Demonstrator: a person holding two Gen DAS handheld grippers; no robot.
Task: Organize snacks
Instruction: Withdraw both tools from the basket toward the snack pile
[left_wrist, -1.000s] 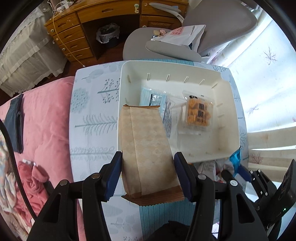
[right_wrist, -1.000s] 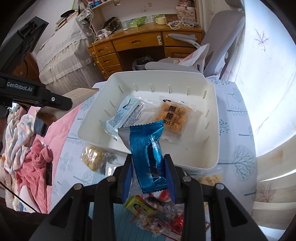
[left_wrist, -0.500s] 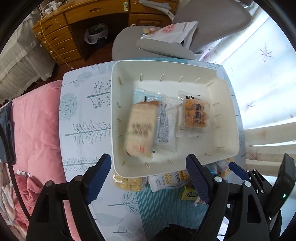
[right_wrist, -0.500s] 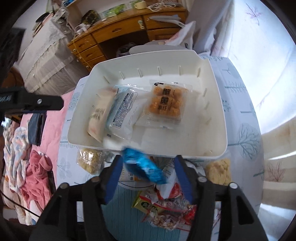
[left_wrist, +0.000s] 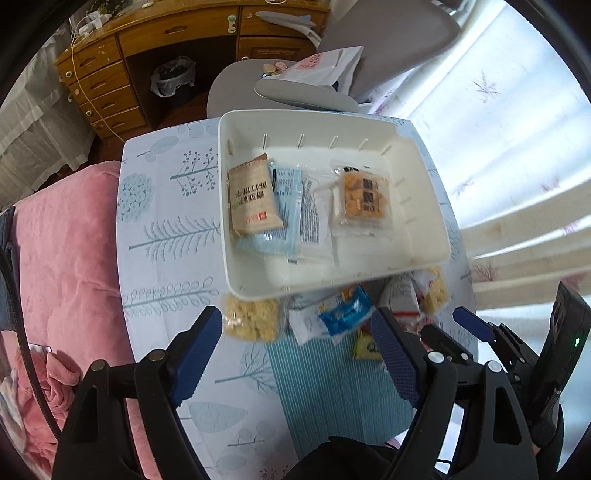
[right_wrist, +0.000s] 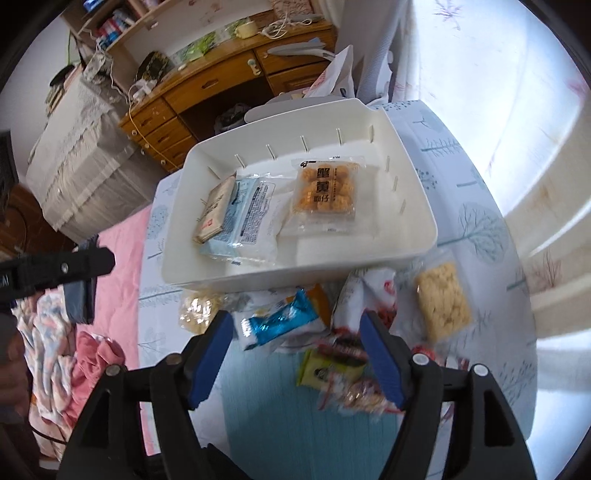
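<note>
A white tray (left_wrist: 332, 122) (right_wrist: 295, 275) stands on the tree-print tablecloth. Inside it a brown packet (left_wrist: 253, 199) (right_wrist: 216, 206) leans against the left wall. It rests on a light-blue packet (left_wrist: 288, 210) (right_wrist: 247, 214), and an orange snack pack (left_wrist: 365, 195) (right_wrist: 327, 192) lies to the right. My left gripper (left_wrist: 295, 325) is open and empty, hovering over the table before the tray. My right gripper (right_wrist: 297, 325) has its jaws opening. A shiny blue packet (right_wrist: 280, 321) (left_wrist: 345, 310) lies loose on the table between its fingers, and the pads do not touch it.
Loose snacks lie in front of the tray: a pale puffed pack (right_wrist: 443, 299), another (left_wrist: 251, 321), a red-and-white bag (right_wrist: 365, 299) and a yellow-green packet (right_wrist: 317, 373). Pink bedding (left_wrist: 66, 240) borders the table on the left. A grey chair (left_wrist: 306, 92) and wooden desk (left_wrist: 177, 33) stand beyond.
The left gripper let go of the brown packet, which now lies in the tray. The blue packet dropped from the right gripper onto the table. Both jaws widened and drew back.
</note>
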